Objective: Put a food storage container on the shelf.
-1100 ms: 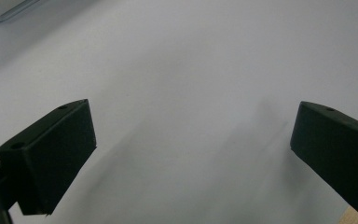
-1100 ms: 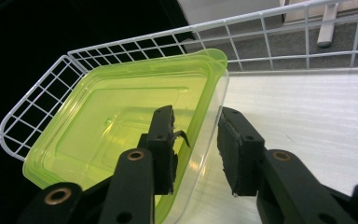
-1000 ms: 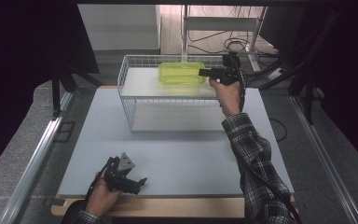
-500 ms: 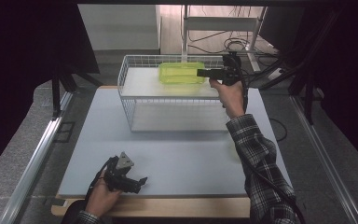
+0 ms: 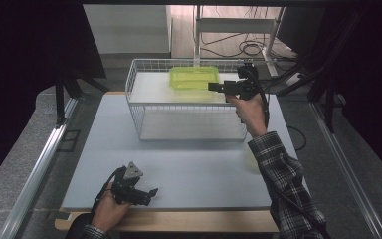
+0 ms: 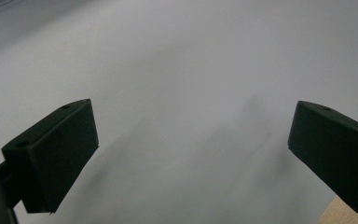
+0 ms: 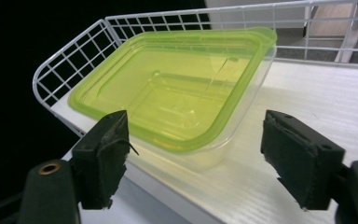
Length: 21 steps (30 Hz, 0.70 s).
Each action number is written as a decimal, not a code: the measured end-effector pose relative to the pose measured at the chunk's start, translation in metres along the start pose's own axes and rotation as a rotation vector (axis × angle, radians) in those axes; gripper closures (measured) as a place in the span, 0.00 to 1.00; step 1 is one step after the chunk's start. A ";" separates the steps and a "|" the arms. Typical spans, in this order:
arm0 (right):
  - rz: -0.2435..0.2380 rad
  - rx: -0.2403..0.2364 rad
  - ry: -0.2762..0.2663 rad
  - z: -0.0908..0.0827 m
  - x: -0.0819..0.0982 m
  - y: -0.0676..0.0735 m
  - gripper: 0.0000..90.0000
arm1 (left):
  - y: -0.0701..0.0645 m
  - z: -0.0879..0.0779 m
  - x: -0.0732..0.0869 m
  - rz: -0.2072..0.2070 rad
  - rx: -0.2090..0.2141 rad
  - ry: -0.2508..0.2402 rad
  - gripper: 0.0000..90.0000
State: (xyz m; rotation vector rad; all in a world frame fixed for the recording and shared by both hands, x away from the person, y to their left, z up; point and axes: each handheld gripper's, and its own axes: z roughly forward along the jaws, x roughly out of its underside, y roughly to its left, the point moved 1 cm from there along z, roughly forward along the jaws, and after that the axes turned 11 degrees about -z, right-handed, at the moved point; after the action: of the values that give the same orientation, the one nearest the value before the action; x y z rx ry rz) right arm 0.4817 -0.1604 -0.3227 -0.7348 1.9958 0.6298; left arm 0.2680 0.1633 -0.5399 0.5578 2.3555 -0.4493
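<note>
Translucent green rectangular plastic container (image 7: 177, 88), empty, upright in white wire basket (image 7: 70, 56); black fingers (image 7: 100, 156) just opened, clear of it.

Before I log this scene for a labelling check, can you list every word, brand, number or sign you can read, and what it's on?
None: no readable text in any view.
green container: clear plastic, no label or print visible.
wire basket: bare white wire.
table: plain pale surface.
right gripper and left gripper: plain black, no markings visible.
</note>
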 end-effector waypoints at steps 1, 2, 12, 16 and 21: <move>-0.008 -0.001 0.004 -0.001 0.001 0.001 0.25 | 0.000 0.000 0.000 0.001 0.000 -0.001 0.02; -0.019 0.000 0.007 -0.002 0.002 0.002 0.23 | 0.000 0.000 0.000 0.004 -0.001 0.000 0.02; -0.078 -0.004 0.013 -0.008 0.017 0.011 0.14 | -0.001 -0.001 0.001 0.034 -0.003 0.011 0.02; -0.105 -0.007 0.022 -0.012 0.023 0.016 0.11 | -0.001 0.000 0.001 0.050 -0.013 0.009 0.02; -0.141 -0.013 0.032 -0.017 0.031 0.024 0.09 | 0.000 -0.001 0.002 0.064 -0.020 -0.005 0.01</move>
State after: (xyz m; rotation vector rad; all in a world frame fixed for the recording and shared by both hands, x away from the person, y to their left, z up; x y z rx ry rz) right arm 0.4423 -0.1632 -0.3379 -0.8907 1.9509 0.5511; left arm 0.2662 0.1641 -0.5403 0.6207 2.3271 -0.3975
